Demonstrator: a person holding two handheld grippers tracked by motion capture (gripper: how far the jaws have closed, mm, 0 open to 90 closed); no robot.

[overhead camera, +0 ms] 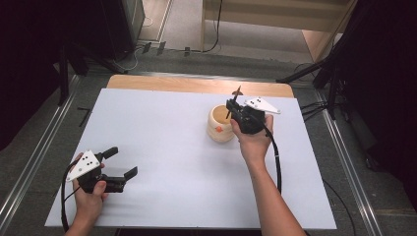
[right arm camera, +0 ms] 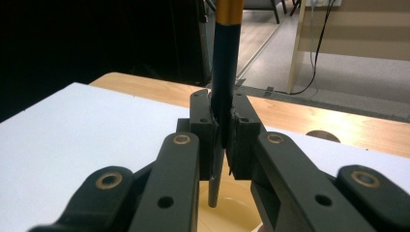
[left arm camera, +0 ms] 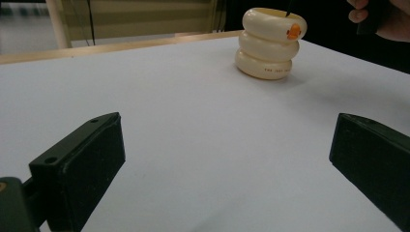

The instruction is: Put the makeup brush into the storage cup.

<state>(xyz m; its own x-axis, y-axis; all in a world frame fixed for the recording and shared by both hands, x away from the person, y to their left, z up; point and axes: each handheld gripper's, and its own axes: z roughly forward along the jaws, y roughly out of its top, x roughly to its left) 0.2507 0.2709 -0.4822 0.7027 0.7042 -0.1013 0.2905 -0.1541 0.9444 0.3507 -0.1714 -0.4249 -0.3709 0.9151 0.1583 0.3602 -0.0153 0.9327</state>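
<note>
Item: dark pen (right arm camera: 224, 72), clamped upright in right gripper (right arm camera: 223, 145), tip over cream holder (overhead camera: 221, 124) at far right. Lower straight, then release. Left gripper (overhead camera: 119, 165): wide open, empty, near left.

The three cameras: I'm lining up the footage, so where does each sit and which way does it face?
High view: fixed above the person's side, looking forward and down on the white table; both forearms, left gripper and right gripper show.
Left gripper view: low over the table, looking past its spread fingers at the cream ringed holder.
Right gripper view: just above the holder, looking along fingers shut on a dark pen.
Shared: the high and left gripper views both show the holder.
</note>
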